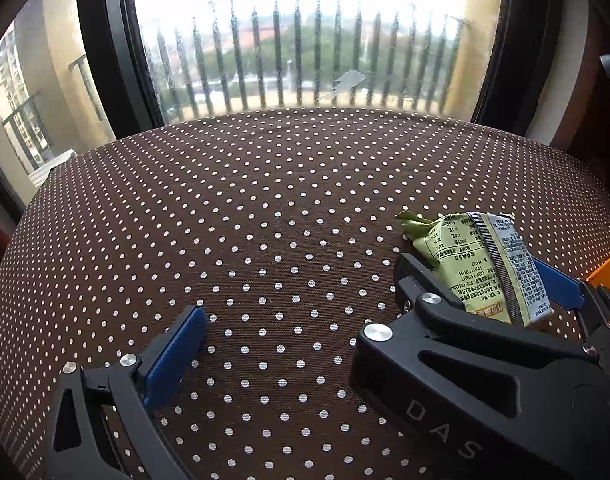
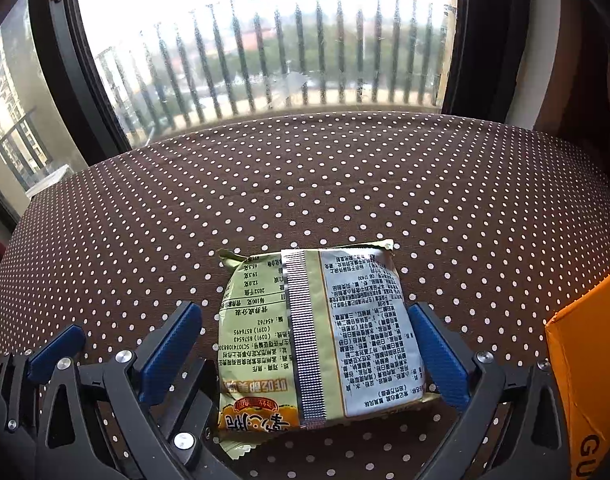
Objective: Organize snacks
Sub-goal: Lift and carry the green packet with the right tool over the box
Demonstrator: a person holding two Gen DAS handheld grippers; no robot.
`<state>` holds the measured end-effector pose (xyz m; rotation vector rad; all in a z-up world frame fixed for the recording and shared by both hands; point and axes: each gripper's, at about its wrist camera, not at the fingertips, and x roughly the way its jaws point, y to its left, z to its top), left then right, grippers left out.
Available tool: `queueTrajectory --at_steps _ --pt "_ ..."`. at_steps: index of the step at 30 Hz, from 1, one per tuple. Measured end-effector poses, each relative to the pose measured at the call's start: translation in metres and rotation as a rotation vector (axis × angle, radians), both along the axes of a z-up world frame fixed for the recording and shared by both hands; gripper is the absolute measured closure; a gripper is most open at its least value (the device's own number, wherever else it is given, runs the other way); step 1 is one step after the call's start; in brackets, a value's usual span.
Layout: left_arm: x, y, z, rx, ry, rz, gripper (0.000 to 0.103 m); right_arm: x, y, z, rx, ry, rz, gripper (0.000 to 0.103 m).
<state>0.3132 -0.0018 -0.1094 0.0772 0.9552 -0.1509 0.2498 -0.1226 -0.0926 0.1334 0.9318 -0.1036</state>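
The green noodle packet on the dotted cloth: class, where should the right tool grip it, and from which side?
Grip the green noodle packet across its middle, on the two long side edges, approaching from the near short end. It lies flat, seam up, already between the right tool's open fingers, which flank those edges; its crimped ends look too floppy to hold.

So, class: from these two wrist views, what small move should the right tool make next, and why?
Probably close: the right tool sits open with its blue pads either side of the instant noodle packet, not yet pinching it; the orange box waits alongside.
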Motion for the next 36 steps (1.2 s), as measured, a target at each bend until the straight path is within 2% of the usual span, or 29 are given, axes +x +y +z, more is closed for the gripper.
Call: queueTrajectory --at_steps 4,5,6,9,15,29,31,36 --pt "-0.002 -0.001 0.000 -0.002 -0.001 -0.011 0.000 -0.002 0.000 0.001 -0.010 0.004 0.007 0.003" --pt "-0.005 -0.001 0.000 -0.002 -0.002 -0.018 0.002 -0.003 0.002 0.002 -0.032 0.003 0.005 0.015" --pt "-0.007 -0.001 0.001 -0.006 -0.004 -0.030 0.007 -0.006 0.003 0.003 -0.046 -0.001 0.011 0.019" --pt "-0.019 -0.004 0.003 -0.009 -0.009 -0.063 0.022 -0.012 0.002 0.004 -0.011 -0.001 0.044 0.020" --pt "-0.043 -0.005 0.005 0.001 -0.013 -0.088 0.040 -0.032 0.005 0.006 0.024 -0.012 0.072 0.020" --pt "-0.129 -0.011 0.037 0.000 -0.117 -0.109 0.039 -0.109 0.006 0.044 -0.014 -0.113 0.092 0.020" --pt "-0.138 -0.012 0.042 -0.008 -0.116 -0.110 0.037 -0.112 0.006 0.045 -0.026 -0.127 0.097 0.020" --pt "-0.167 -0.013 0.054 -0.003 -0.144 -0.076 0.026 -0.112 0.006 0.043 -0.052 -0.149 0.121 0.020"
